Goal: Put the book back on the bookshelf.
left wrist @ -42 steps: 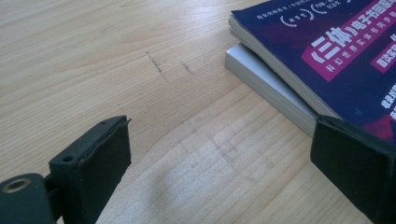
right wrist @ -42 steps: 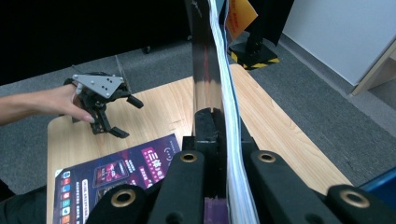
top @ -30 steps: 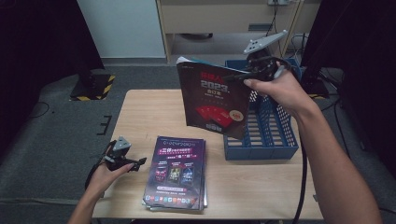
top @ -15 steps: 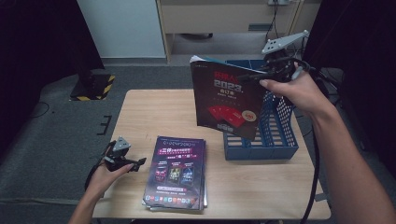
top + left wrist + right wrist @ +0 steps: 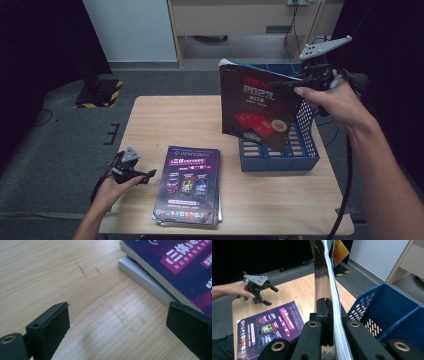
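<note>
A black magazine (image 5: 255, 107) with red lettering hangs upright in the air, its lower corner over the blue plastic basket (image 5: 280, 160). My right gripper (image 5: 300, 80) is shut on its right edge; in the right gripper view the jaws (image 5: 329, 312) pinch the spine and pages (image 5: 322, 272). A stack of purple-covered magazines (image 5: 189, 182) lies flat at the table's front middle. My left gripper (image 5: 145, 176) rests low at the front left, open, pointing at the stack. Its jaws (image 5: 117, 330) stand wide apart just short of the stack's corner (image 5: 175, 267), with nothing between them.
The basket (image 5: 392, 312) has slotted walls and inner dividers and sits at the right of the wooden table (image 5: 170, 120). A wooden cabinet (image 5: 240, 20) stands behind on the grey floor. A cable trails down from my right gripper.
My right hand has carried the black magazine to the right, farther over the basket. The left gripper and the purple stack have stayed put.
</note>
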Motion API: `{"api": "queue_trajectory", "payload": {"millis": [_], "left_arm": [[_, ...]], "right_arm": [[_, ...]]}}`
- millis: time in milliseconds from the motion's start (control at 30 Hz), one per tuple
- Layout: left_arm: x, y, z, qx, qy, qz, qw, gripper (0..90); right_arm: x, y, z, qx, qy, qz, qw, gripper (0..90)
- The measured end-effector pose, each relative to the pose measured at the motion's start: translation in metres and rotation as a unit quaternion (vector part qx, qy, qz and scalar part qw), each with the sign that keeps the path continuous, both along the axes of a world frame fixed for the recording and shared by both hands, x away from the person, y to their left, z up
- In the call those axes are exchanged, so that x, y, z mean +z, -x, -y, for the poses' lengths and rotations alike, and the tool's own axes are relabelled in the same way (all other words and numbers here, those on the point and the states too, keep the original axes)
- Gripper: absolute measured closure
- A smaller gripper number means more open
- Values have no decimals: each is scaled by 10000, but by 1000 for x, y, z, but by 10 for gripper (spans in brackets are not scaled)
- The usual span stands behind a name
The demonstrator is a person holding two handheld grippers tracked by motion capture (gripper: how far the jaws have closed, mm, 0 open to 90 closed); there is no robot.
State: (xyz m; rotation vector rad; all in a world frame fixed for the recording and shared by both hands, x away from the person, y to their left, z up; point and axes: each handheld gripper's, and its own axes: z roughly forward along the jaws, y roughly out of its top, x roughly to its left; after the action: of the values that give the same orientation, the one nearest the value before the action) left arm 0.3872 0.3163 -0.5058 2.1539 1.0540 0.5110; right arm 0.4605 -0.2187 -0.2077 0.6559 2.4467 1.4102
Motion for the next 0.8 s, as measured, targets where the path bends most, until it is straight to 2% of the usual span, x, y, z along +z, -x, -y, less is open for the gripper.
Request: {"api": "queue_trajectory", "payload": {"millis": [367, 800], "left_arm": [[0, 1, 1, -5, -54, -7, 10000, 47], [-1, 1, 2, 4, -87, -32, 10000, 48]], "right_arm": [[3, 10, 24, -117, -48, 47, 9999, 872], [-1, 11, 52, -293, -65, 48, 9995, 872]]}}
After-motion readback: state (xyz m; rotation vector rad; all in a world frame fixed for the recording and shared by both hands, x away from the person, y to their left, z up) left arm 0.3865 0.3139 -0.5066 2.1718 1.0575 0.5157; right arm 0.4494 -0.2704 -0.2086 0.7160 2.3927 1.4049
